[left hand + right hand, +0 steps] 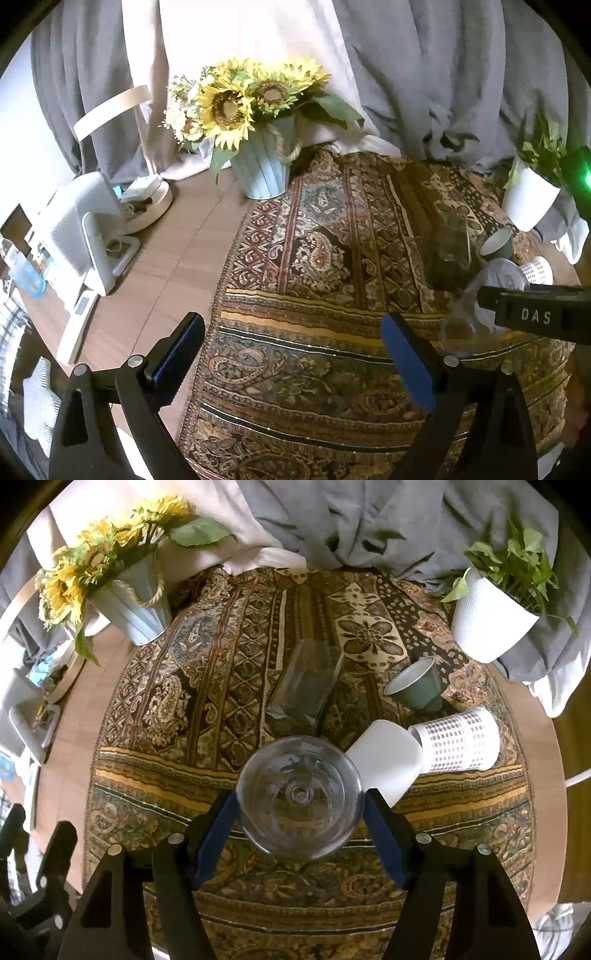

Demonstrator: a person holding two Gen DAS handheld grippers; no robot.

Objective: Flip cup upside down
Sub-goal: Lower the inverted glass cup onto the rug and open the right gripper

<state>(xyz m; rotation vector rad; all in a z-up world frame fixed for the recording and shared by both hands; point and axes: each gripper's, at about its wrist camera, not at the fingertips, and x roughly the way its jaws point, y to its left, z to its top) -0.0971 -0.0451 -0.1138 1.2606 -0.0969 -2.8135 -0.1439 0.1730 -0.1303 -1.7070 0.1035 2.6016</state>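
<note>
clear glass cup (299,797) gripped between right gripper (300,827) fingers (mouth toward camera)

Five cups (299,794), two potted plants (491,616), one patterned cloth (229,686).

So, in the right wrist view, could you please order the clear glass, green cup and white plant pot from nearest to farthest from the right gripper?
1. Clear glass: between the right gripper fingers.
2. Green cup: lying beyond, to the right.
3. White plant pot: far right, by the curtain.
</note>
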